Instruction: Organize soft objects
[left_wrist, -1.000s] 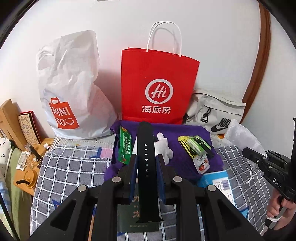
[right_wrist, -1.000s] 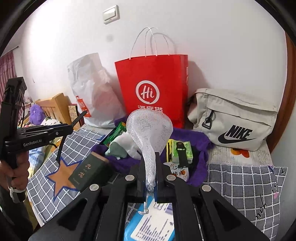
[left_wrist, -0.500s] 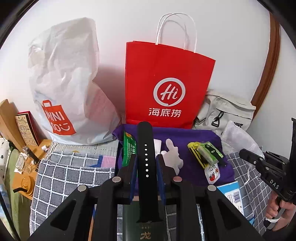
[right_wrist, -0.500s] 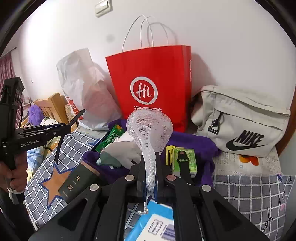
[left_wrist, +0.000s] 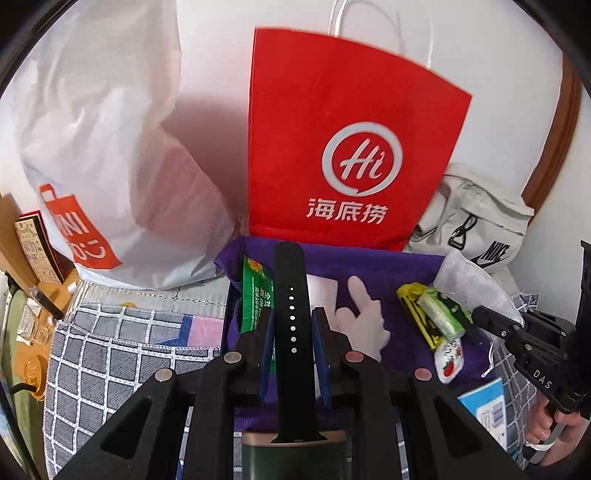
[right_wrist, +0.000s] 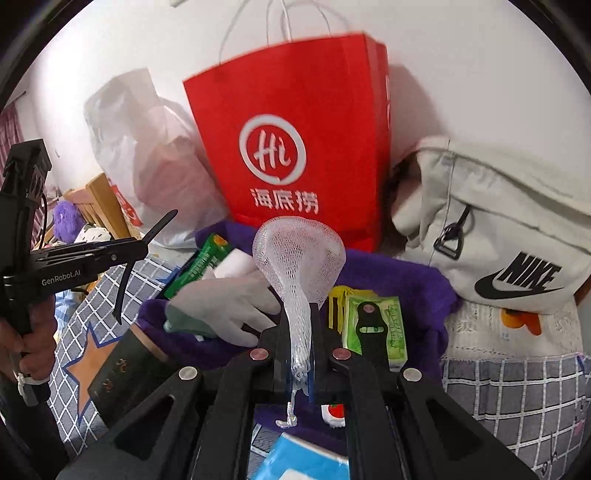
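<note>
We have brought both grippers closer to the red paper bag (left_wrist: 351, 147), which looms larger than a second ago. Our left gripper (left_wrist: 291, 332) pinches a smooth black perforated watch strap (left_wrist: 291, 321) upright between its fingers; our right gripper (right_wrist: 299, 339) squeezes a white mesh net (right_wrist: 299, 258), flared like a funnel. Both hang over the fuzzy purple cloth (left_wrist: 388, 266) on the checked bed cover (left_wrist: 110, 350).

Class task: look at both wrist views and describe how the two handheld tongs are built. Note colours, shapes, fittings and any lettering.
Both tongs, left and right, are matte black, with angular linkage arms carrying round silver pivot pins and triangular cut-outs. Their fingers have blue inner pads. Seen from the side, the left unit reads "GenRobot.AI" in white; the right unit shows "DAS". A white band circles the left handle below the hand.
</note>
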